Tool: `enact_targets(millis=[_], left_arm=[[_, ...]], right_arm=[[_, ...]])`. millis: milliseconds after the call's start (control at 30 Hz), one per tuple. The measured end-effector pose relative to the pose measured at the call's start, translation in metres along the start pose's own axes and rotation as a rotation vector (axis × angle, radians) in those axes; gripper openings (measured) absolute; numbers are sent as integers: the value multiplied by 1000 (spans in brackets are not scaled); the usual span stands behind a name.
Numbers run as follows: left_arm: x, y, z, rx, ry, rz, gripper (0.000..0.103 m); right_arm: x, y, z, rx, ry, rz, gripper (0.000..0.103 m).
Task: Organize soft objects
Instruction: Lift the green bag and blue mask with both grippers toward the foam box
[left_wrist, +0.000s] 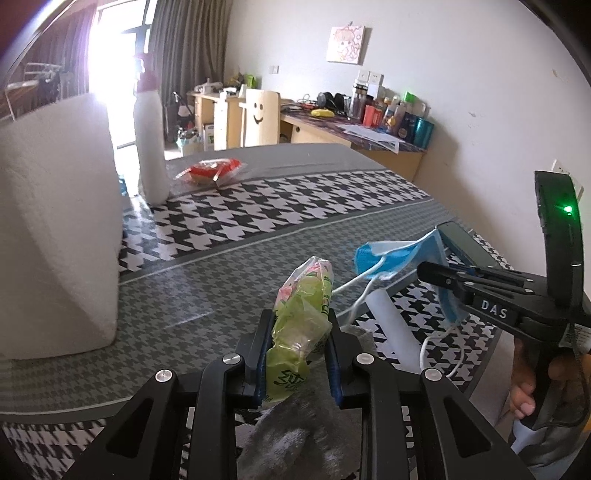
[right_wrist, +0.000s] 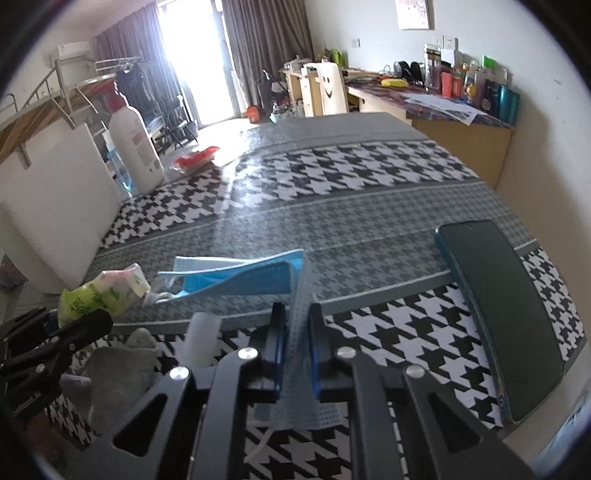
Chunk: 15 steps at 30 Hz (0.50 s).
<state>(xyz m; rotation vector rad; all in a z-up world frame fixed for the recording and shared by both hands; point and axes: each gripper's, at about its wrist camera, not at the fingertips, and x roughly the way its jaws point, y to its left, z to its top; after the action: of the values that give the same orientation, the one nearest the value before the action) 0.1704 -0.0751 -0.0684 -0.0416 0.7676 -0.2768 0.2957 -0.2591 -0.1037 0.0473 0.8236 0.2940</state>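
A: Looking along the left gripper (left_wrist: 297, 354), what do its fingers hold?

B: They pinch a crumpled green and pink plastic tissue pack (left_wrist: 301, 314), raised above the houndstooth-patterned tabletop (left_wrist: 314, 199). Its long axis runs straight forward from the fingers, tip upward. Under the gripper lies a grey fuzzy cloth (left_wrist: 303, 439), blurred, and just right of it a white cylinder (left_wrist: 391, 325).

A: And the other tool in that view?

B: The right gripper (left_wrist: 448, 284) comes in from the right edge, holding a blue pleated face mask (left_wrist: 402, 258) that drapes leftward toward the tissue pack. The two soft things are near each other but apart. Far off stand a white rounded paper roll (left_wrist: 55, 229), a tall white bottle with a red cap (left_wrist: 149, 140) and a red snack packet (left_wrist: 210, 171).

A: Now the right wrist view?

B: The right gripper (right_wrist: 297, 350) has its fingers pressed onto the face mask (right_wrist: 240, 273), which passes between them and fans out forward and left, one edge hanging below. A dark teal phone (right_wrist: 506, 314) lies flat to the right. The tissue pack (right_wrist: 99, 291) sits low left, in the left gripper (right_wrist: 59, 328).

A: What does the coming move turn on?

B: I judge both soft things are lifted with no clear destination in sight; the grey cloth (right_wrist: 114, 362) lies below and nearer the left hand, so any gathering point likely sits there.
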Motion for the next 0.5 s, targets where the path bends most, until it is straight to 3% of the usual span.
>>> enact_targets(millis=[500], left_arm=[[-39,18,10,-18,-87,92,27]], right_arm=[[-35,27,16,-27,-106,85,15]])
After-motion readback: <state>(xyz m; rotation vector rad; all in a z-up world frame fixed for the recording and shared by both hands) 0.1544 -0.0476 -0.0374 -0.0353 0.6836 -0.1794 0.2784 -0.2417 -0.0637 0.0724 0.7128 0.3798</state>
